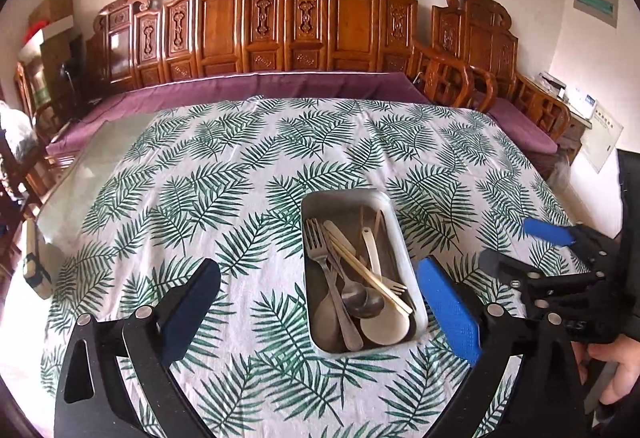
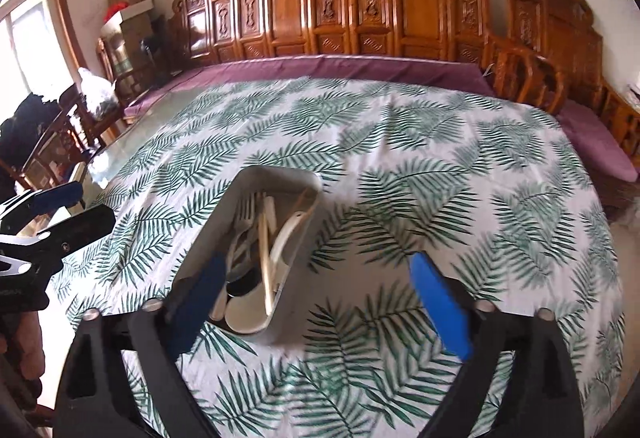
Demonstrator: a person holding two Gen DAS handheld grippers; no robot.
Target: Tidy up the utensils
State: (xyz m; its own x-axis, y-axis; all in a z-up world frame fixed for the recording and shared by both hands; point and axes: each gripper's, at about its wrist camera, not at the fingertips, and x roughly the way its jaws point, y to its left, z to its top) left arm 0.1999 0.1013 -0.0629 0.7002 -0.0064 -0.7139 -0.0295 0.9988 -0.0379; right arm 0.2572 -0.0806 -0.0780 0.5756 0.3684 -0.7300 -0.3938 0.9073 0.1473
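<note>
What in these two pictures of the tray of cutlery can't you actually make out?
- Right wrist view: the tray's near corner and utensil ends, hidden behind the right tool; the picture is also blurred.
- Left wrist view: the lowest utensils, buried under the pile.
- Left wrist view: the person's hand, cut off by the edge.

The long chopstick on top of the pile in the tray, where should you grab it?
Probably near the chopstick's middle, coming straight down from above. It lies slanted across the spoons and forks with nothing over it, and the metal tray's walls block a sideways reach.
</note>
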